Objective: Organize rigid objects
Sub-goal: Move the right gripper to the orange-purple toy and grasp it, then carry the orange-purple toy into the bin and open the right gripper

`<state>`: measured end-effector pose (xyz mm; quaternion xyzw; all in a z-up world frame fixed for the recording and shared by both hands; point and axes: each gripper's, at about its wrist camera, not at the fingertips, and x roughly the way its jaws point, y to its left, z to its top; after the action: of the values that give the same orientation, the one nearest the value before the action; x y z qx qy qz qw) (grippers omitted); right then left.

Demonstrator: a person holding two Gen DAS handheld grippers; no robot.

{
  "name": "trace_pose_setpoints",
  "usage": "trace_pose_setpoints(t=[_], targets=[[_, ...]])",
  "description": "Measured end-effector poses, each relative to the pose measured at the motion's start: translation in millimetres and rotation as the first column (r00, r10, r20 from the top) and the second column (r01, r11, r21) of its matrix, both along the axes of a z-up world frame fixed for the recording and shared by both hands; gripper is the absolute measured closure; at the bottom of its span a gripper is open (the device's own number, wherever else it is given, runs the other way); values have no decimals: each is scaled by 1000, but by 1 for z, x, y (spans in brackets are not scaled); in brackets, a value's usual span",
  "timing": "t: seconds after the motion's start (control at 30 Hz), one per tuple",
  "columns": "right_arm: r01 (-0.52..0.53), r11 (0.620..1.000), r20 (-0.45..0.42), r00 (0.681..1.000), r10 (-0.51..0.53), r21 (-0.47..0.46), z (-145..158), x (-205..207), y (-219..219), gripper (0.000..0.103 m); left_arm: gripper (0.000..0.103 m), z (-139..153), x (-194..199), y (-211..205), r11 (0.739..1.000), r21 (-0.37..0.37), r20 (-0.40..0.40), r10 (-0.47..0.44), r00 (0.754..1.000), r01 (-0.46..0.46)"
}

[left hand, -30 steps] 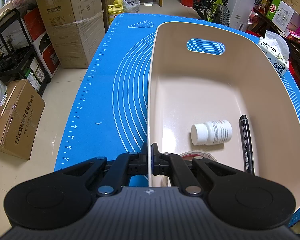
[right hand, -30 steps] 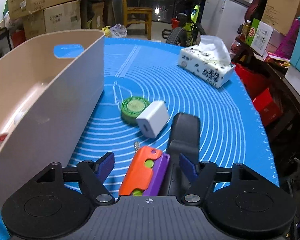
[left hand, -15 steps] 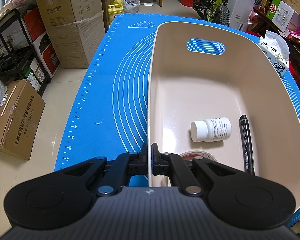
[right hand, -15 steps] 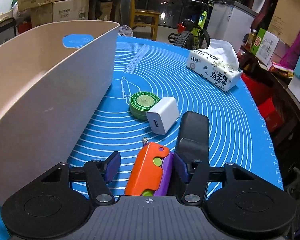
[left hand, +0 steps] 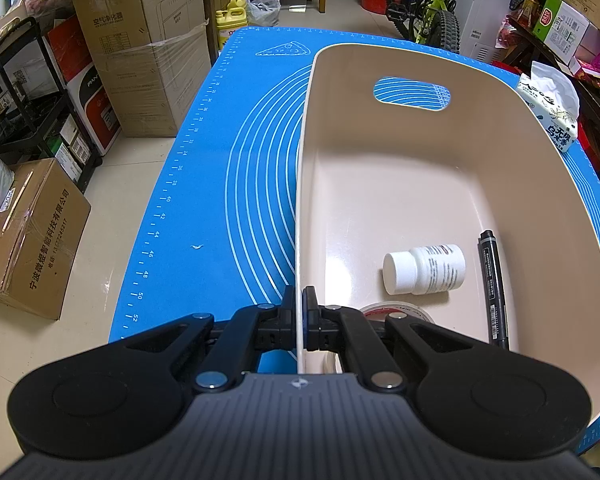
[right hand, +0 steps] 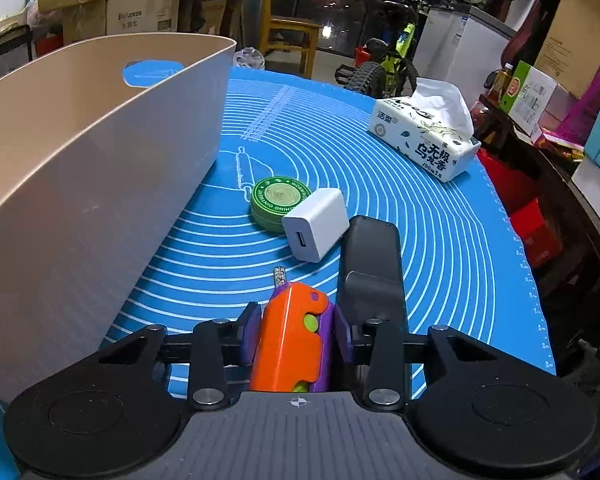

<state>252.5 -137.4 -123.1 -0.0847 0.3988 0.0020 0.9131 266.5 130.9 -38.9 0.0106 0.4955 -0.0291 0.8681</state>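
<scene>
Orange toy (right hand: 290,344) sat between my right gripper's (right hand: 296,330) closing jaws; my left gripper (left hand: 299,312) pinched the bin's wall (left hand: 300,216).

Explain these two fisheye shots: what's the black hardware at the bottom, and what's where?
There is no robot here: a person holds a two-finger tool in each hand, and a camera on each looks forward along its fingers. That black hardware is the tool itself.

Left view: the left tool is shut on the near wall of the beige bin, steadying it. Inside lie a white bottle, a black marker and a tape roll.

Right view: the right tool is closing, its pads against an orange-and-purple toy. On the blue mat beyond it sit a green tin, a white charger, a black remote and a tissue pack.
</scene>
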Motion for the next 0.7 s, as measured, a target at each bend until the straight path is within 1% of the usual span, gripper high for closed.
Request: trace_pose_setpoints(t=[0.13,0.23,0.3,0.37,0.4,0.43,0.47,0.53,0.7], targets=[[14,999,-3,1000,-14,47,1,-1,-6,57,99,0,0,0,1000,-1,0,0,1000,0],[11,999,-17,1000,-10,41,0,0,-5,58,99,0,0,-1,1000,0,0,0,1000,0],[23,999,-23,1000,-22,48,-2,1,-7,55,99,0,0,0,1000,-1,0,0,1000,0],[54,995,-41,998,-51,87,-7,1,-11,52,99,0,0,0,1000,-2,0,0,1000,0],[71,991,-42,997,-67,115,-7,0,-15,53,99,0,0,-1,1000,-2,0,1,1000,-1],[76,988,-41,997,-71,135,-8,-1,-17,57,99,0,0,-1,1000,-1,0,0,1000,0],[73,987,-40,997,-68,143,-8,-1,-17,59,99,0,0,-1,1000,0,0,-1,1000,1],[67,989,-38,997,-62,129,-7,-2,-15,59,99,1,0,0,1000,-1,0,0,1000,0],[96,981,-31,995,-92,171,-3,-7,-21,61,99,1,0,0,1000,-1,0,0,1000,0]])
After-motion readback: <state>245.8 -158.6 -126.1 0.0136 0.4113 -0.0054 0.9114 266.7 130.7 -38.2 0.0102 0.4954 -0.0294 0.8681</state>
